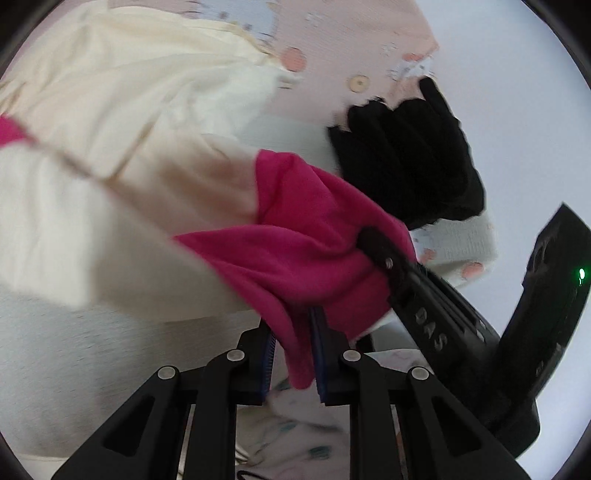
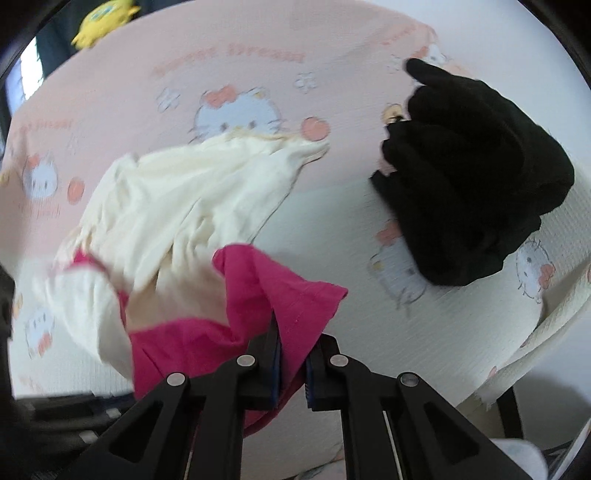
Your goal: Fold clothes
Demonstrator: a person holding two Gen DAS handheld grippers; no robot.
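A cream shirt (image 1: 122,122) with magenta sleeves is lifted over the pink cartoon-print sheet (image 1: 354,40). My left gripper (image 1: 293,354) is shut on a magenta sleeve (image 1: 306,258), whose cloth hangs between the blue pads. In the left wrist view the right gripper (image 1: 376,245) also pinches that magenta cloth from the right. My right gripper (image 2: 291,363) is shut on the magenta sleeve (image 2: 280,295), and the cream shirt (image 2: 192,192) trails away to the upper left over the sheet (image 2: 122,88).
A bundled black garment (image 1: 410,162) lies on the sheet to the right; in the right wrist view this black garment (image 2: 476,184) sits at the upper right. A yellow plush toy (image 2: 101,20) rests at the far top left. The sheet's edge drops off at the lower right.
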